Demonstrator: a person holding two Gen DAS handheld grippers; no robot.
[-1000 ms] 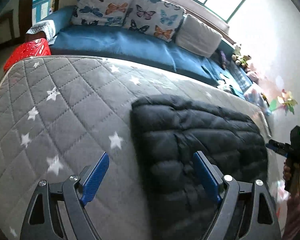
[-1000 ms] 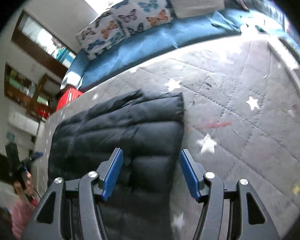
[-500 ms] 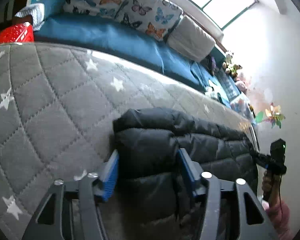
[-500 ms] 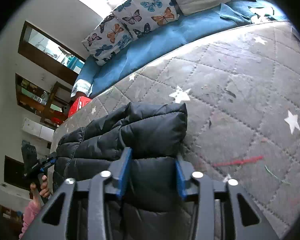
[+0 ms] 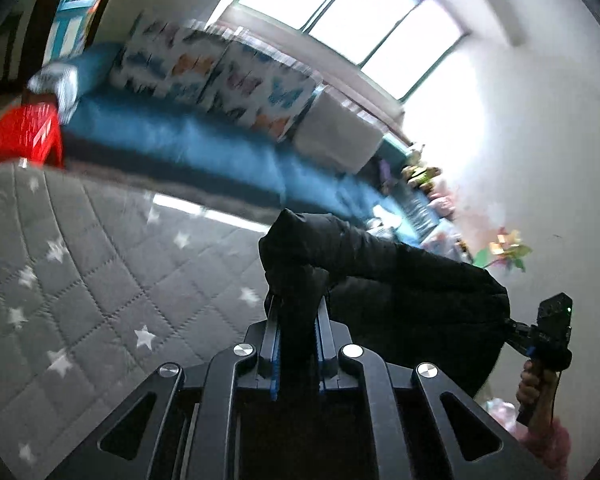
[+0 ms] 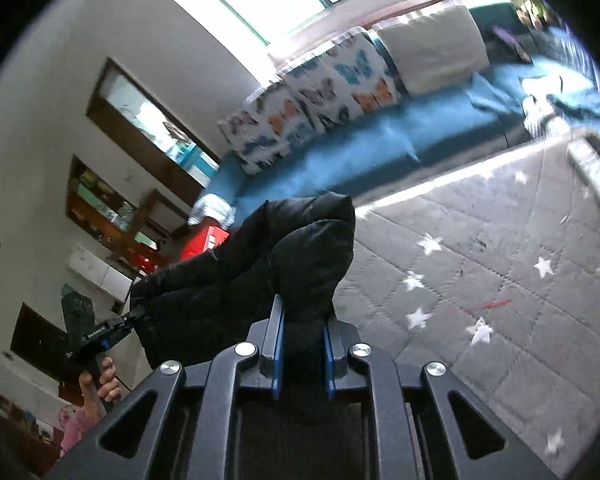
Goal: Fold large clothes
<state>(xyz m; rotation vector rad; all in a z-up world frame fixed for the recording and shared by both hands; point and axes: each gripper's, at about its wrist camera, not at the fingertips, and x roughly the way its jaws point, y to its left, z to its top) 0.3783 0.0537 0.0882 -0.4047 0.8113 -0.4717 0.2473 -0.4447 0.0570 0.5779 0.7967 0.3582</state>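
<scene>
A: Left view first: what have I got?

B: My left gripper point(image 5: 296, 304) is clenched on a corner of the black jacket point(image 5: 400, 280), which hangs lifted above the grey mattress point(image 5: 80, 272), stretching toward 3 o'clock.

A: And the right view?

B: My right gripper point(image 6: 302, 312) is grasping the other corner; jacket trails to 9 o'clock. I'd keep both corners level and taut, then carry them over evenly so the fold lands square.
</scene>
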